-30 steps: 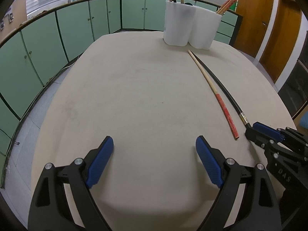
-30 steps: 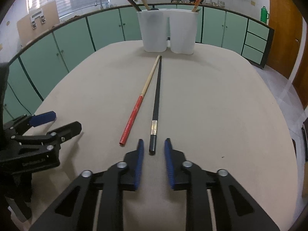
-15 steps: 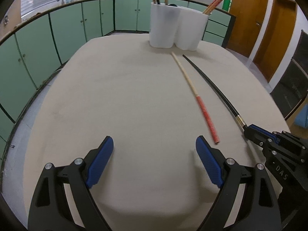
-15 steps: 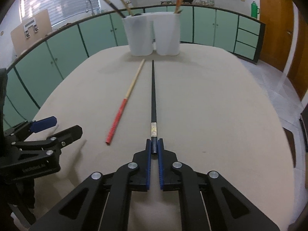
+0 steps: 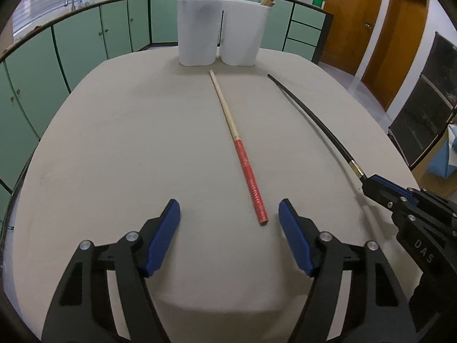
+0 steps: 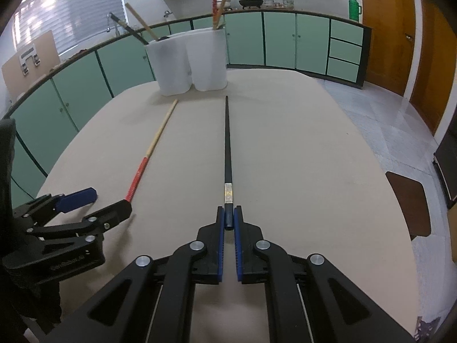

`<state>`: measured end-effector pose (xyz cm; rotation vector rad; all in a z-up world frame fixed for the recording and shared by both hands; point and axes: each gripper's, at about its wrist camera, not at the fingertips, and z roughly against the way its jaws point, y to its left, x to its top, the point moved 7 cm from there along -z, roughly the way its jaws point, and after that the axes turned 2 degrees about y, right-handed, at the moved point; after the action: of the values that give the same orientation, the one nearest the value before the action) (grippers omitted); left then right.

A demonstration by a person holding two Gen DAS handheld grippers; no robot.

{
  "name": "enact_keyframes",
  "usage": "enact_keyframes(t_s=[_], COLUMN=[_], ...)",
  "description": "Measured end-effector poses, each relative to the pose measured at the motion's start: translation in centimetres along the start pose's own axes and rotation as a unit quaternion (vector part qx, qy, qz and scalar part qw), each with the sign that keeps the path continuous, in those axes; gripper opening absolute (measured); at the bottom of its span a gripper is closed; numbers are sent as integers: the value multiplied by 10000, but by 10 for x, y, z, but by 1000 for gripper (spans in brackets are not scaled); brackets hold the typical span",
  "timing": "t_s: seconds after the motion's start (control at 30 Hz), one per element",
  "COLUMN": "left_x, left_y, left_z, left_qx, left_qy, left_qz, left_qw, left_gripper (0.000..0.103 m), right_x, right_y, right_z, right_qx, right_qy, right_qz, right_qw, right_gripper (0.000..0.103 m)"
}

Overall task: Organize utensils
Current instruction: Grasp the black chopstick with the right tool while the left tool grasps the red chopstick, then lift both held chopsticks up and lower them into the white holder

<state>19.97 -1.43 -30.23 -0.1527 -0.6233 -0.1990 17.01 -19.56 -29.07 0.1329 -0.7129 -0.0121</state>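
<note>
Green cabinets ring our beige table (image 5: 114, 148). From the left wrist, our left gripper (image 5: 228, 217), jaws just narrowing but apart, straddles the red-handled chopstick (image 5: 248, 171), lengthwise toward the white holders (image 5: 222, 34). From the right wrist, our right gripper (image 6: 228, 220) clamps the black chopstick (image 6: 227, 154), perhaps slightly lifted.

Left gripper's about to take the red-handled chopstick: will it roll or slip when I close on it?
The red-handled chopstick looks round, so it may roll if nudged. Its ribbed red end should grip fairly well. Thin, long and probably light, it could pivot between the left gripper pads.
</note>
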Motion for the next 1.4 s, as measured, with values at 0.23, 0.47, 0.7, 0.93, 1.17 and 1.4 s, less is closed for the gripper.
enact_keyframes(t_s=[0.23,0.47,0.7,0.93,1.17,1.4], left_x=[2,1,2,13,35,65], left_y=[0,3,5,5,4,5], left_z=[0,2,5,27,61,97], left_qx=[118,196,189,212,188,115], left_qy=[-18,-26,-41,-320,-738,-1188], left_qz=[-19,29,41,1,-38,-115], left_qw=[9999,9998,9998,9993,9971,9928], left_gripper=[33,6,5,5,5,5], right_x=[-1,-2,0,9,29,60], right_y=[-5,-3,-2,-3,0,3], right_z=[-2,-5,-4,8,30,57], right_qx=[34,50,41,32,69,135], right_qy=[27,61,54,-103,-373,-743], right_qz=[-57,-49,-34,44,127,191], right_qw=[10000,10000,10000,9999,9992,9970], right_gripper=[6,6,6,6,6,6])
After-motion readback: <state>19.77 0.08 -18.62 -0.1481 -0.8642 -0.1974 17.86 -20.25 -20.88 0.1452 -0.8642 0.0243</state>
